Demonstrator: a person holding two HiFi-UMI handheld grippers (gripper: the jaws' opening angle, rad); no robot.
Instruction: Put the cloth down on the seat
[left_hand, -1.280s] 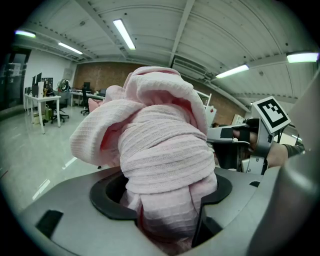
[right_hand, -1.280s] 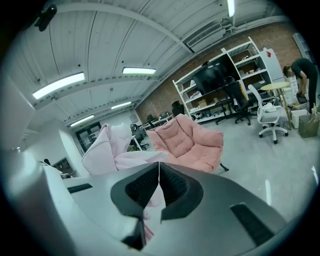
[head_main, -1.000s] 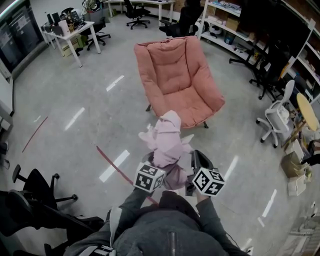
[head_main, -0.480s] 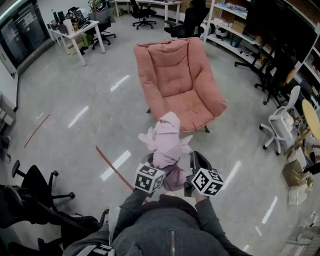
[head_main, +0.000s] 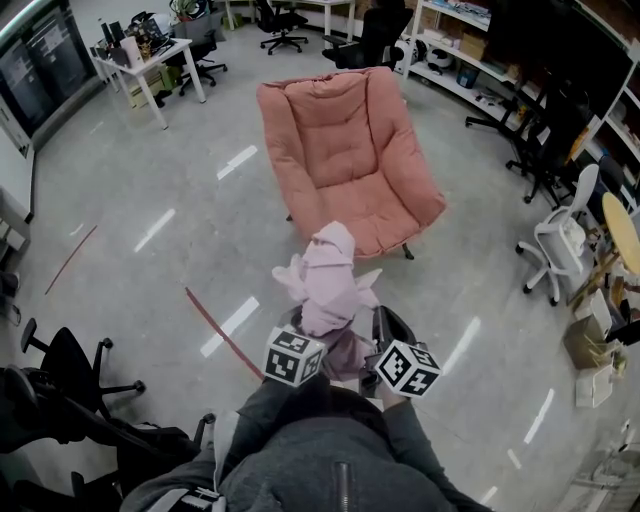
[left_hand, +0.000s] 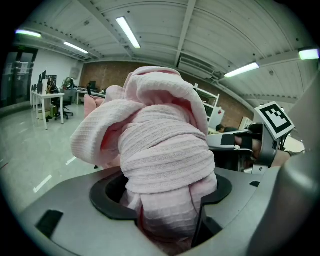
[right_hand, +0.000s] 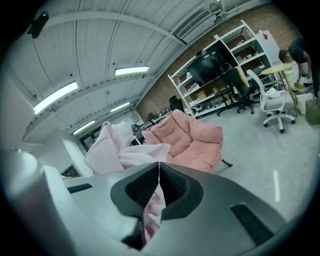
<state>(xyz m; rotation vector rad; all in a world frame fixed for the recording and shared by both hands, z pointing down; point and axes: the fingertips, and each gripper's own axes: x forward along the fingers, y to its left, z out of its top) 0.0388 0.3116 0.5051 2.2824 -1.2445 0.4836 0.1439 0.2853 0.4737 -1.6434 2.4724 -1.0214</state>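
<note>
A pale pink cloth (head_main: 325, 280) is bunched upright in front of the person, held from both sides. My left gripper (head_main: 310, 338) is shut on a thick wad of it (left_hand: 160, 150), which fills the gap between the jaws. In the right gripper view the right gripper (right_hand: 158, 187) pinches a thin fold, jaws almost touching, while the rest of the cloth (right_hand: 117, 147) rises to the left. The pink padded chair (head_main: 345, 150) stands on the floor beyond the cloth, its seat (head_main: 385, 215) bare. The chair (right_hand: 192, 140) also shows past the right jaws.
A white desk (head_main: 150, 60) stands at the far left, and black office chairs (head_main: 60, 380) at the near left. Shelving (head_main: 480, 50) and a white swivel chair (head_main: 555, 240) line the right side. A red tape line (head_main: 215, 325) crosses the grey floor.
The chair has shifted slightly left and a little nearer in the head view. Both grippers keep the same hold on the cloth.
</note>
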